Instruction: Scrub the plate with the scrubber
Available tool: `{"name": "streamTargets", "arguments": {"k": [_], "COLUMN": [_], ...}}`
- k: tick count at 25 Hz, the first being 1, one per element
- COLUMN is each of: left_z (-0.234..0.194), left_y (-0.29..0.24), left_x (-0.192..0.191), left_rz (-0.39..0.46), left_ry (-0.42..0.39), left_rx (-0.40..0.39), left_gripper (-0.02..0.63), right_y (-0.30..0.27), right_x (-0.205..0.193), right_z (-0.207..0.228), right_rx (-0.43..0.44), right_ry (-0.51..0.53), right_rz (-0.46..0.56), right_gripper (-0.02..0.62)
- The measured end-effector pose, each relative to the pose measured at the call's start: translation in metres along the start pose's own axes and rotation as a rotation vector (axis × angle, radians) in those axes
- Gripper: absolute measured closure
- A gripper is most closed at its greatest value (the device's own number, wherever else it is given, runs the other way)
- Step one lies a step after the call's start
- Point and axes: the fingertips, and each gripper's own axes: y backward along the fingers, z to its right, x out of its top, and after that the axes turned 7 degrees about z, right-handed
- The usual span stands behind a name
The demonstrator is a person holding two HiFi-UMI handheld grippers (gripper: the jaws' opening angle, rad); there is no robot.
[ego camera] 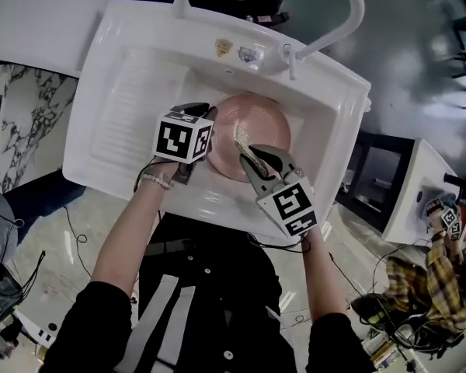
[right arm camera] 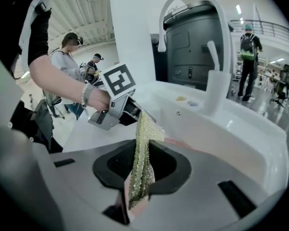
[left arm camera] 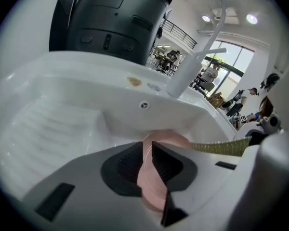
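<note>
Pink plate (ego camera: 256,127) tilted in the basin of the white sink (ego camera: 116,61), its left rim clamped between the jaws of the left gripper (left arm camera: 147,150). The right gripper (right arm camera: 143,153) grips the scrubber (right arm camera: 144,129) — a gold mesh strip whose long axis runs out along the jaws, free end over the plate, toward the left gripper. Ribbed drainboard (ego camera: 128,111) at left; the white faucet (ego camera: 353,18) arches over the far right corner.

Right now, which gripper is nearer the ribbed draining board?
Left. The left gripper grips the plate beside the draining board; the right gripper is across the plate, farther away.
</note>
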Motion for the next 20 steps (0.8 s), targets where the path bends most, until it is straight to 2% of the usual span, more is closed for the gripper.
{"name": "streamTargets", "arguments": {"k": [4, 10, 13, 16, 20], "left_z": [0.015, 0.042, 0.057, 0.071, 0.086], "left_y": [0.026, 0.072, 0.097, 0.117, 0.14], "left_x": [0.034, 0.075, 0.089, 0.102, 0.117], "left_rz": [0.09, 0.215, 0.268, 0.315, 0.369], "left_ry": [-0.063, -0.173, -0.252, -0.308, -0.322], "left_rx": [0.008, -0.008, -0.015, -0.015, -0.024], "left_gripper": [0.6, 0.604, 0.604, 0.604, 0.604], "right_y": [0.023, 0.062, 0.081, 0.098, 0.115], "right_x": [0.037, 0.079, 0.093, 0.113, 0.137], "right_z": [0.019, 0.031, 0.031, 0.031, 0.029], "right_rx": [-0.145, -0.293, -0.347, -0.384, -0.417], "right_ry": [-0.011, -0.071, -0.126, -0.122, -0.08], "right_rz": [0.112, 0.22, 0.239, 0.294, 0.348], "right_gripper": [0.518, 0.518, 0.518, 0.518, 0.518]}}
